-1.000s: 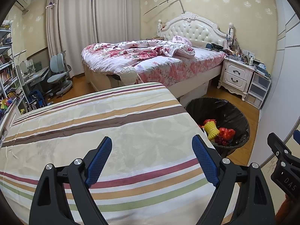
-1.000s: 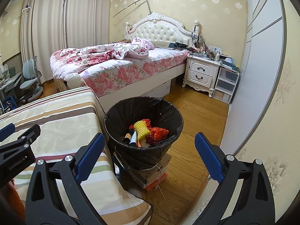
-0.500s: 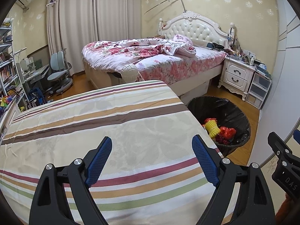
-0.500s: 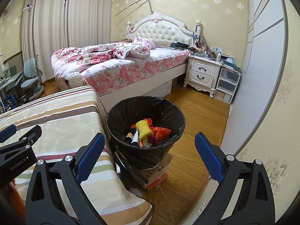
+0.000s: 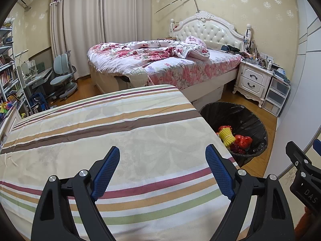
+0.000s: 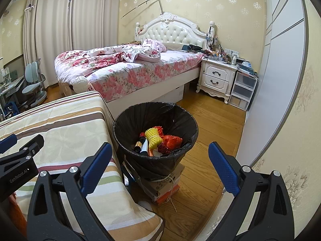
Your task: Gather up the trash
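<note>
Two grippers fill the near foreground, each with its blue-padded jaws spread wide and nothing between them. The left gripper (image 5: 162, 168) hangs over a striped cloth (image 5: 112, 132) that covers a flat surface; in the right wrist view this same gripper shows at about nine o'clock (image 6: 18, 160), just above the cloth's edge. The right gripper (image 6: 160, 164) hovers beside the cloth, above the wooden floor (image 6: 210, 124), with the bin ahead of it toward twelve o'clock.

Just past the right gripper's fingers stands the trash bin (image 6: 128, 120), round and lined with a black bag, close against the side of the striped cloth. It sits on a stack of cardboard boxes (image 6: 166, 182) tied with string. Inside lie a yellow foam net (image 6: 153, 137), red crumpled wrapping (image 6: 172, 140) touching it, and a dark bottle with a gold band (image 6: 139, 143) beside a white tube. From the left wrist view the bin (image 5: 258, 124) lies at about three o'clock, partly hidden behind the cloth's corner.

Farther off, at twelve o'clock, is a bed (image 6: 124, 74) with rumpled floral bedding and a white tufted headboard. A white nightstand (image 6: 217, 79) stands at two o'clock, with clear plastic drawers (image 6: 243, 89) just beside it. Beige curtains (image 6: 60, 30) hang at eleven o'clock, and a desk chair (image 5: 62, 78) sits near them.
</note>
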{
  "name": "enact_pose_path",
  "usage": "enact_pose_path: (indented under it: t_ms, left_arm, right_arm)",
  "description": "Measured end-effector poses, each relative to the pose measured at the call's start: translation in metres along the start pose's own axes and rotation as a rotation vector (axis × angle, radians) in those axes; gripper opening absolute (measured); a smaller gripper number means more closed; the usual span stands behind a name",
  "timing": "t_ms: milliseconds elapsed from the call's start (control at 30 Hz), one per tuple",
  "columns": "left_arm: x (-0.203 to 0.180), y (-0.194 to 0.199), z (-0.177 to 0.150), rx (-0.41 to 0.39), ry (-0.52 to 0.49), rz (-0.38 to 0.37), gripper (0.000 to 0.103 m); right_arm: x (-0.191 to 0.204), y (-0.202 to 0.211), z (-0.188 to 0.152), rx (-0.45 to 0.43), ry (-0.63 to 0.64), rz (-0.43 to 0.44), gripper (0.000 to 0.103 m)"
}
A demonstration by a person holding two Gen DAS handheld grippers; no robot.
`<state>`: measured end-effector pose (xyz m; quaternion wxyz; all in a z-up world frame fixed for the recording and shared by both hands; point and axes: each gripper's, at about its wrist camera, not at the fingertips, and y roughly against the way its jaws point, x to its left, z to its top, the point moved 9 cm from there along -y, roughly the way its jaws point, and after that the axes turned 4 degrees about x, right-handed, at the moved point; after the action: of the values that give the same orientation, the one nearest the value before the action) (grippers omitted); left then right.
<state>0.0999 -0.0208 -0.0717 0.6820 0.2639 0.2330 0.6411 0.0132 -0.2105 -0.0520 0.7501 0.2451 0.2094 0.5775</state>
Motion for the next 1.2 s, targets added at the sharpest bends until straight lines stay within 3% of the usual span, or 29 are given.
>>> enact_pose_path:
  t_ms: [1200]
  left_arm:
    - [-0.014,0.006,-0.008,-0.009,-0.013,-0.002,0.085]
  right_arm:
    - [0.000,0.000,0.002,0.002,0.001,0.000,0.095]
